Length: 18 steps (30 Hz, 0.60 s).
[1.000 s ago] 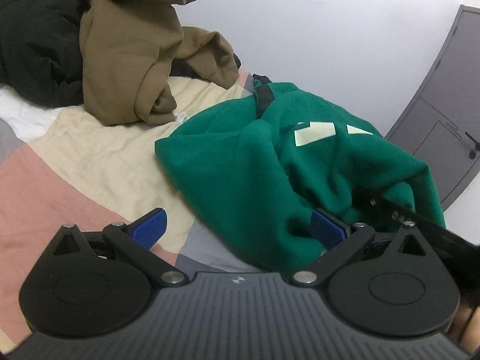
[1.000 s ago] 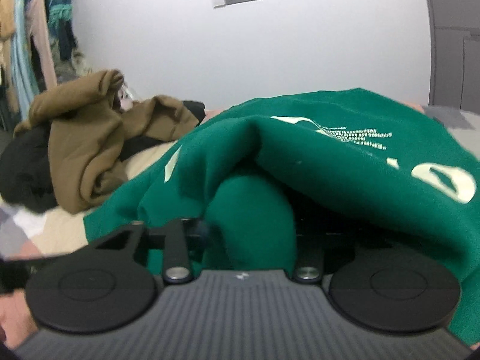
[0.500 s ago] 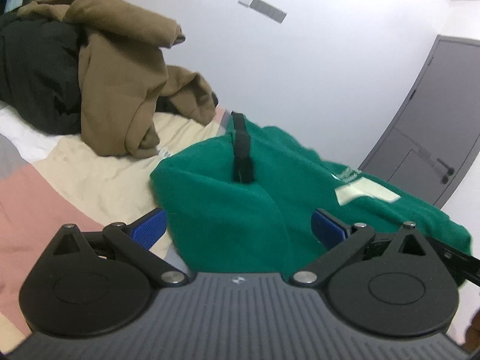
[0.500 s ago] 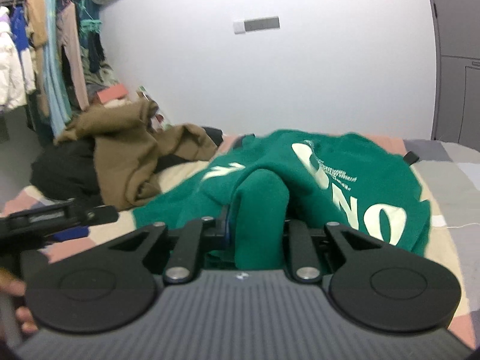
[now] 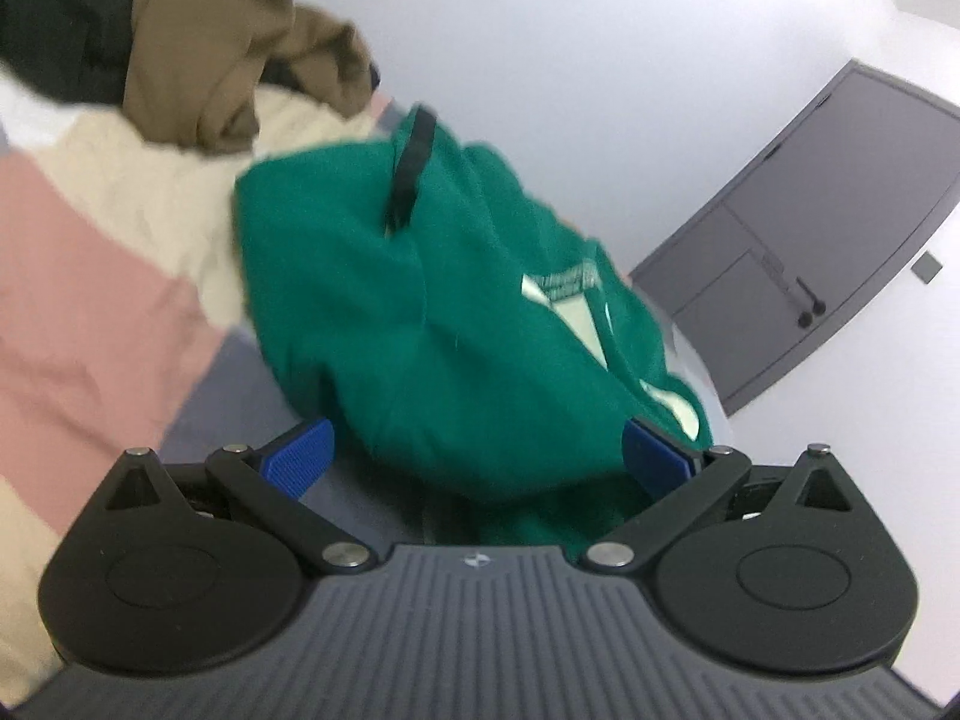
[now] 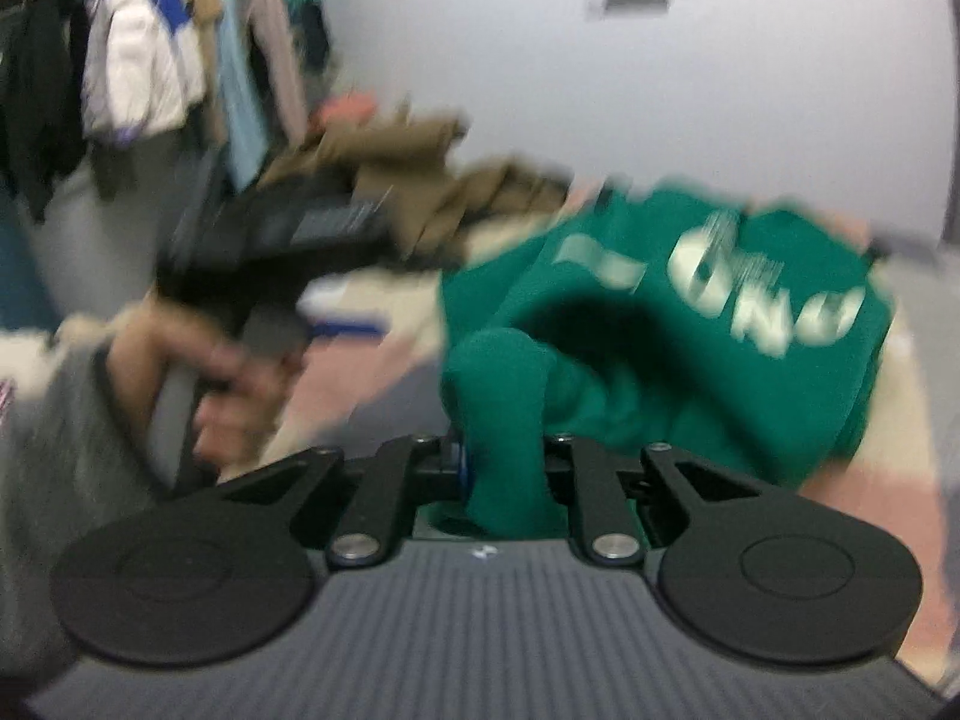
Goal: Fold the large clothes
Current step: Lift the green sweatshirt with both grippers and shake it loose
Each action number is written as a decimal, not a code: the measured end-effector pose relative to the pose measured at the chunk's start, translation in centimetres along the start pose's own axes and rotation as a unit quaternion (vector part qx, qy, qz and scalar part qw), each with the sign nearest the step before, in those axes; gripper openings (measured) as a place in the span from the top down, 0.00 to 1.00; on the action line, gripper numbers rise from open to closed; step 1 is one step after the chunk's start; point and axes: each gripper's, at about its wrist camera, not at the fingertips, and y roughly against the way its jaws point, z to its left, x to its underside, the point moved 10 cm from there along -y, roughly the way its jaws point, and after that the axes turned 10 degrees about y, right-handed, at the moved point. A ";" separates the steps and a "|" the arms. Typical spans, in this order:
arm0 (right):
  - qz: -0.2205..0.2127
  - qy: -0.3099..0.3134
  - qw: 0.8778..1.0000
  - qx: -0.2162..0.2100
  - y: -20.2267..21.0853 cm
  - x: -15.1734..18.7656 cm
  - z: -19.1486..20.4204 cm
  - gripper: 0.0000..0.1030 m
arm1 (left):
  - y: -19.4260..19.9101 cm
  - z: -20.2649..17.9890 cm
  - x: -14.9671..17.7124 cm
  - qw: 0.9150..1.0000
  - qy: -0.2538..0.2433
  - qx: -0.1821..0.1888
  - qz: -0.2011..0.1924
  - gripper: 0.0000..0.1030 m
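Note:
A green sweatshirt (image 5: 456, 324) with pale lettering and a black neck strap lies bunched on the patchwork bed cover (image 5: 90, 276). My left gripper (image 5: 477, 456) is open, its blue pads (image 5: 297, 459) wide apart on either side of the sweatshirt's near edge, which sits between them ungripped. My right gripper (image 6: 504, 468) is shut on a fold of the green sweatshirt (image 6: 690, 324) and holds it lifted. The left gripper (image 6: 288, 228), in a hand, also shows in the blurred right wrist view.
A brown hoodie (image 5: 240, 42) and a black garment (image 5: 54, 18) are piled at the far side of the bed. A grey door (image 5: 828, 240) stands to the right. Hanging clothes (image 6: 150, 60) fill a rack at the left.
My right gripper has pulled back and up with the green fold, drawing the sweatshirt out. My left gripper stayed open and shifted nearer over the sweatshirt's edge. Both views are now motion-blurred.

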 end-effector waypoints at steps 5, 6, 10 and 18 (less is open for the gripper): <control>0.068 -0.003 0.998 -0.017 -1.4 3.9 1.7 0.84 | -0.6 0.5 1.3 0.999 -0.001 -0.025 0.022 0.00; 0.074 -0.004 0.997 -0.016 -1.4 4.2 1.6 0.81 | -0.7 0.7 1.5 0.999 -0.001 -0.032 0.026 0.00; 0.070 -0.060 0.996 -0.013 0.2 3.5 -0.9 0.62 | -1.8 1.3 2.1 0.998 -0.001 -0.050 0.048 0.01; 0.014 -0.130 0.990 0.056 2.4 0.3 -8.3 0.30 | -5.2 0.1 5.1 0.993 -0.042 -0.054 0.100 0.13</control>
